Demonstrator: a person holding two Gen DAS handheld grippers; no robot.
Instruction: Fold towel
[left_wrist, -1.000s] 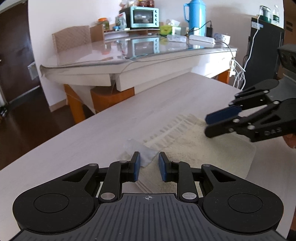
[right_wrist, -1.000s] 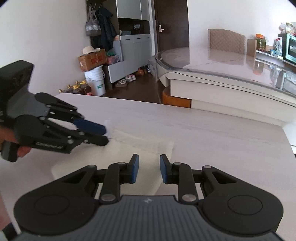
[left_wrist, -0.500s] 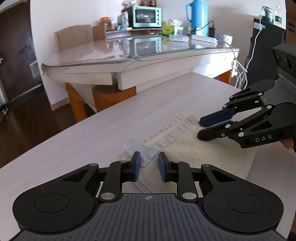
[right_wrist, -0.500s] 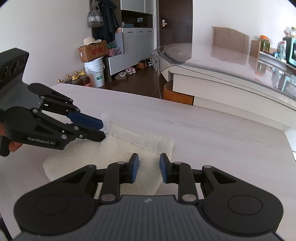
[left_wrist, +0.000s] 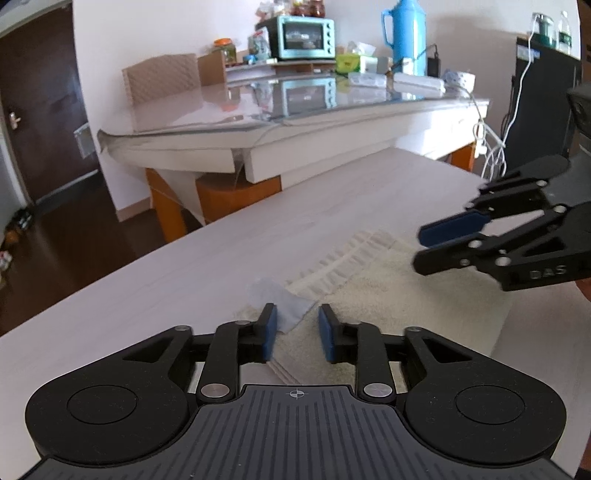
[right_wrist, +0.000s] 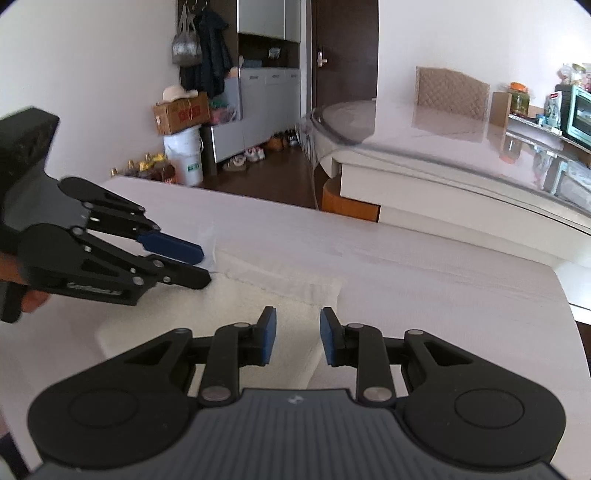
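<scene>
Your towel (left_wrist: 388, 306) lies folded flat on the pale wood-grain surface (left_wrist: 207, 266), its ribbed band along the far edge and a thin white label (left_wrist: 284, 301) sticking out at the near left corner. Your left gripper (left_wrist: 295, 332) sits low over that corner, jaws parted with a clear gap and nothing between them; the label lies just ahead of the left finger. Your right gripper (left_wrist: 424, 247) hovers at the towel's right side, pointing left across it, with its jaws slightly parted and holding nothing. From the right wrist camera, the right gripper (right_wrist: 295, 334) is over the towel's (right_wrist: 236, 306) near right corner, with the cloth's edge running under the gap between the blue pads. There the left gripper (right_wrist: 205, 266) reaches in from the left, its lower finger tip touching or just above the towel's far left corner; you cannot tell which. Behind the surface stands a glass-topped table (left_wrist: 295, 110) carrying a teal toaster oven (left_wrist: 303, 37) and a blue thermos jug (left_wrist: 404, 33).
</scene>
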